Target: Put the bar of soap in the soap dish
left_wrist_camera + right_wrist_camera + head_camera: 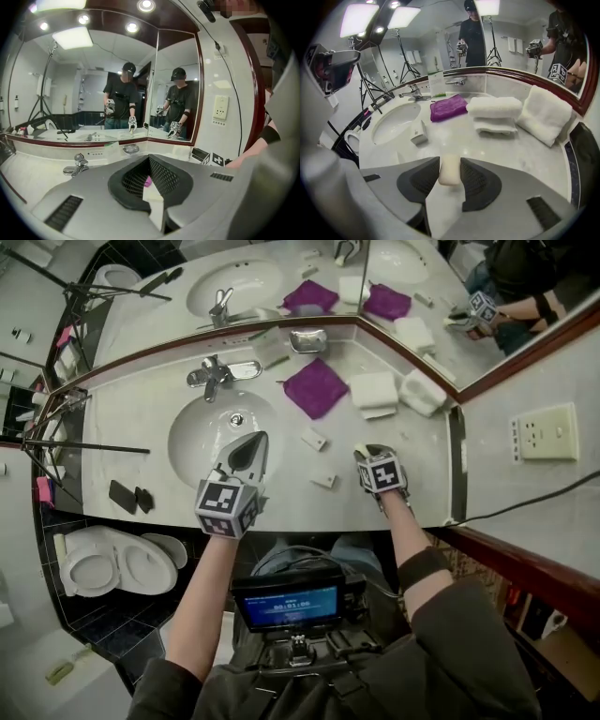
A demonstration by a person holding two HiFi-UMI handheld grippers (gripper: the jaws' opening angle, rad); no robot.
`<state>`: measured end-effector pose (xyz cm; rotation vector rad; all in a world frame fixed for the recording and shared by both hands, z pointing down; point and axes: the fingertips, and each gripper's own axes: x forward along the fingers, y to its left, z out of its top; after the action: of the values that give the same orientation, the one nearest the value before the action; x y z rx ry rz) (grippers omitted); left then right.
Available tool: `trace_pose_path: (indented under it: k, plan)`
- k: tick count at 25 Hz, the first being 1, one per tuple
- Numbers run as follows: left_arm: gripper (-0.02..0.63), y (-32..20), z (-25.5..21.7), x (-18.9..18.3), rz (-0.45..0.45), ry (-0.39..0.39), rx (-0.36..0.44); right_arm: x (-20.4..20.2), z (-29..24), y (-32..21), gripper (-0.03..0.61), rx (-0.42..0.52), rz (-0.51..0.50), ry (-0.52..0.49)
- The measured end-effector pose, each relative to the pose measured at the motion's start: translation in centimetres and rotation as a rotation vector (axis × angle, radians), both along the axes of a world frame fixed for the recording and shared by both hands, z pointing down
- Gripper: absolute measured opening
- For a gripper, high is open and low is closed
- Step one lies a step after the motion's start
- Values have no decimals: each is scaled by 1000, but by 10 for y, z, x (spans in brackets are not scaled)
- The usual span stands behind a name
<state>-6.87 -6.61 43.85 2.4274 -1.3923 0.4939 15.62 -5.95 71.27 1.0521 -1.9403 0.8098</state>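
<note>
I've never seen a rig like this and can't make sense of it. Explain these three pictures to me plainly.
No robot here: a person holds a two-jaw gripper in each hand. The head view looks down from a camera on the person's head. The other two cameras ride on the grippers, looking along their jaws. Below is a bathroom counter with a sink, faucet, purple cloth, folded white towels, two small boxes and a metal soap dish by the mirror. The left gripper is shut and empty. The right gripper has the bar of soap between its jaws, which appear closed on it.
</note>
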Motion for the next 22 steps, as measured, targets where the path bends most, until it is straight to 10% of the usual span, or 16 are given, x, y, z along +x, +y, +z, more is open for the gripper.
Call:
trace_pose_path:
  k: [16, 22]
  plan:
    - [5, 2, 0, -9, -7, 13, 6, 10, -3, -3, 156, 19, 61, 20]
    - [5, 2, -1, -7, 9, 11, 16, 11, -32, -10, 21, 59, 103, -26]
